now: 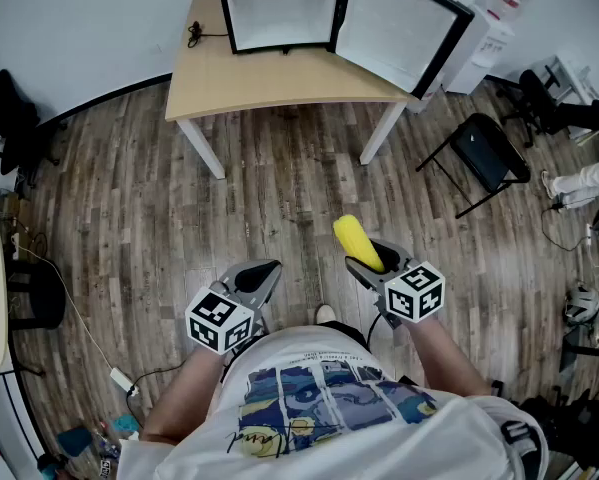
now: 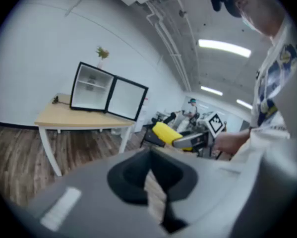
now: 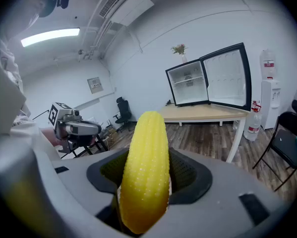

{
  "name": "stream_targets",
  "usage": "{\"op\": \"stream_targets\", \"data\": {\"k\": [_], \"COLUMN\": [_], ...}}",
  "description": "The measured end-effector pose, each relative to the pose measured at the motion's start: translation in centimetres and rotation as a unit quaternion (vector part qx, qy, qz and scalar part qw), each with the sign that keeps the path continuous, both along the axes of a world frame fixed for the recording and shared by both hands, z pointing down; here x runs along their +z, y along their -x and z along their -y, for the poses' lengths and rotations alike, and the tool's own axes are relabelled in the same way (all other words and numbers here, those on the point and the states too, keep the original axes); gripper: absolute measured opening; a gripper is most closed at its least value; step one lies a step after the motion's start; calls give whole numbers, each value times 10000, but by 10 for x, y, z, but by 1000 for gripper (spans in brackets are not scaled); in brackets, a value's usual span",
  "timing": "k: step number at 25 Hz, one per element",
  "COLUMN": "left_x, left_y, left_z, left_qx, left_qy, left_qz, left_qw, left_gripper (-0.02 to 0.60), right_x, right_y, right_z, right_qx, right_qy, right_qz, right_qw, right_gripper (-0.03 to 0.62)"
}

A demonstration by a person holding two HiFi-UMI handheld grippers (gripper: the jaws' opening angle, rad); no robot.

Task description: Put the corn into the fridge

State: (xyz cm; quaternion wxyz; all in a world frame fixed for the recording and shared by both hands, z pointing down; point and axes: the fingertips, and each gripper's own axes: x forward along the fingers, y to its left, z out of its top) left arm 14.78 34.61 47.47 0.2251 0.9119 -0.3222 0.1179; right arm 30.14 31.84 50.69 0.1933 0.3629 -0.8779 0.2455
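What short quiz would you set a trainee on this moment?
1. True or false: the fridge door is shut.
2. What does the right gripper hold? A. a bottle B. corn C. nothing
3. Fill in: the fridge stands on a ___.
Key: 1 false, the door stands open. 2 B. 3 table.
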Motion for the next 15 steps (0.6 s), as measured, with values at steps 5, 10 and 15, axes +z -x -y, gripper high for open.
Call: {"op": "stream_targets", "data": {"k": [5,10,15], "left_x": [5,10,16], "left_y": [92,157,190], "left_z": [-19,-31,-24], "left_qx": [-179,-59,175], "left_qy": [-16,-159,-239], "left_qz": [160,407,510], "left_qw": [9997,9990,9983], "left_gripper": [9,9,11], "right_x": [-3,-10,-14], "right_y": [70,122,155], "right_z": [-5,-6,2], "right_qx": [82,431,716], "right_qy": [-27,-21,-18], "right_qz": [5,27,-93], "right_qw": [10000,9991,9974], "right_gripper": [242,242,242]}}
